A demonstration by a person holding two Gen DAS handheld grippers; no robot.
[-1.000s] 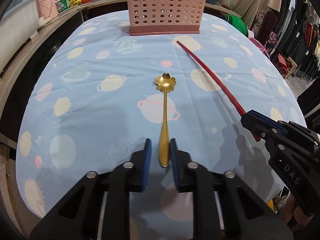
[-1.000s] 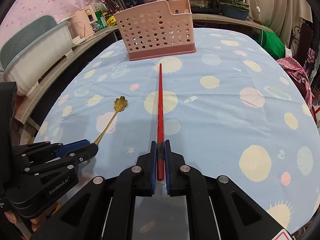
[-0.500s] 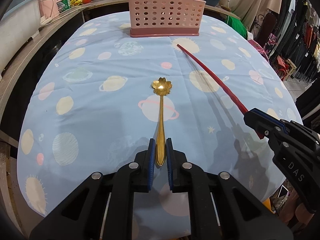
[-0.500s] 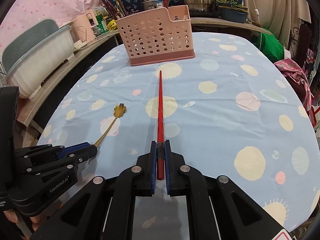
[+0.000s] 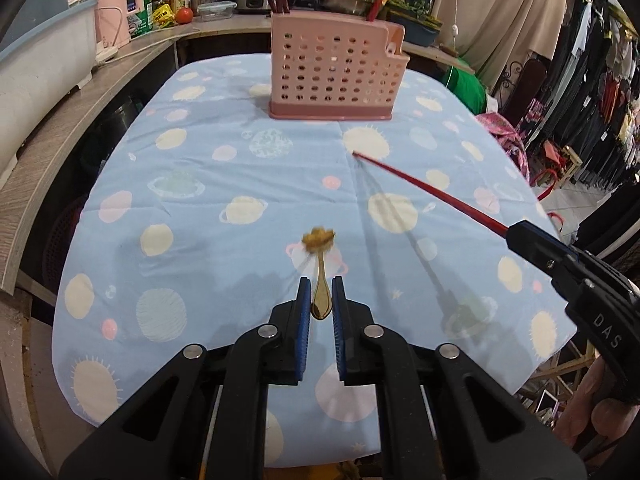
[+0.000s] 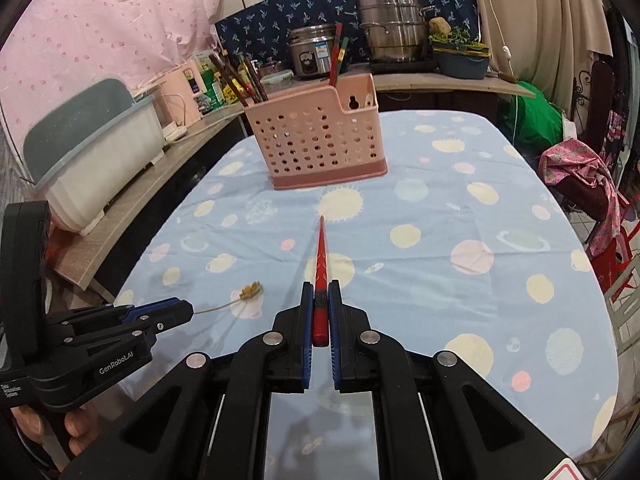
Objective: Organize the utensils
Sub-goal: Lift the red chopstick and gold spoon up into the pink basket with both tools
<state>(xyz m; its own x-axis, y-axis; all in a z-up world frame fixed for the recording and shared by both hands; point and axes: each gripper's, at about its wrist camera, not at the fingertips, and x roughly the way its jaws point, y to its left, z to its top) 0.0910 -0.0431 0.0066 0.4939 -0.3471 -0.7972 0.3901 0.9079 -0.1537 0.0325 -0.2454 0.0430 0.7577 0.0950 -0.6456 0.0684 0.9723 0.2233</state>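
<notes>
My left gripper (image 5: 321,294) is shut on the handle of a gold flower-shaped spoon (image 5: 320,258) and holds it above the tablecloth; the spoon also shows in the right wrist view (image 6: 250,291). My right gripper (image 6: 320,298) is shut on the thick end of a red chopstick (image 6: 321,256), lifted and pointing forward; the chopstick also shows in the left wrist view (image 5: 424,188). A pink perforated utensil basket (image 5: 334,76) stands at the table's far end, also in the right wrist view (image 6: 316,140), with several chopsticks in it.
The table carries a blue planet-print cloth (image 5: 200,216). A wooden counter (image 6: 132,208) runs along the left with a grey-white tub (image 6: 92,156). Pots and a rice cooker (image 6: 312,56) stand behind. A chair with clothes (image 6: 580,176) is at the right.
Both grippers have risen off the table with their utensils and tilted up. The left jaws closed on the spoon handle. The basket now sits lower in both views.
</notes>
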